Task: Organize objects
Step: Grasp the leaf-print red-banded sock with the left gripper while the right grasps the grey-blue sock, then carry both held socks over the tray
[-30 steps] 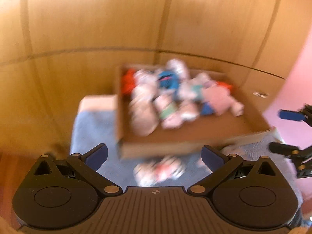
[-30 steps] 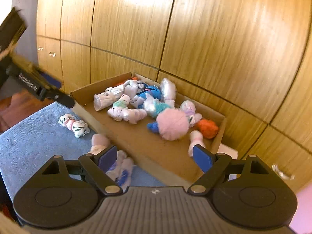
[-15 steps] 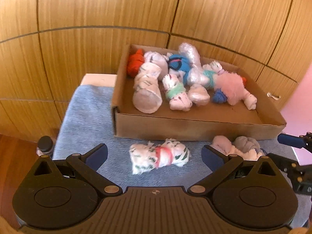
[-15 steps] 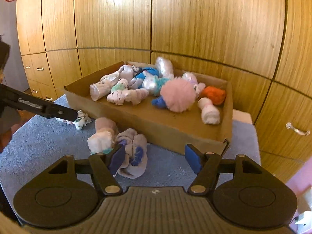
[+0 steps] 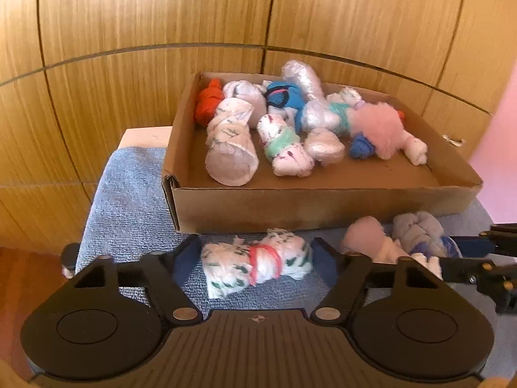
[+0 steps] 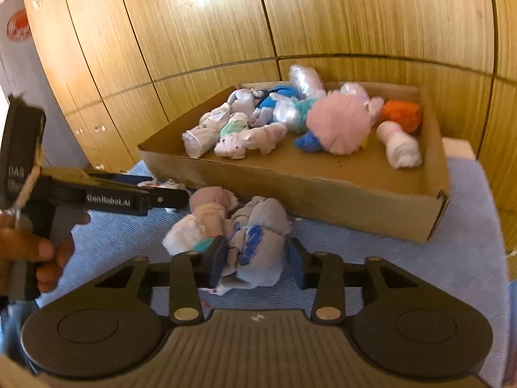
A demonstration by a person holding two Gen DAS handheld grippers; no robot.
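Fingers of the left gripper (image 5: 257, 258) are spread around a white, green-flecked sock roll (image 5: 257, 263) tied with a red band, not yet clamped. The right gripper (image 6: 257, 260) brackets a grey-blue sock bundle (image 6: 258, 245), its fingers near its sides but seemingly not squeezing. Beside it lies a pink-white bundle (image 6: 203, 216). All three rest on the blue-covered table (image 6: 462, 258) before the cardboard box (image 5: 323, 205), which already holds about ten rolls; three remain outside.

Right wrist view: white lettering "GenRobot.AI" along the black finger arm of the left hand-held gripper (image 6: 168, 190). Lettering on its upright black body is blurred, only "DAS" faintly legible.
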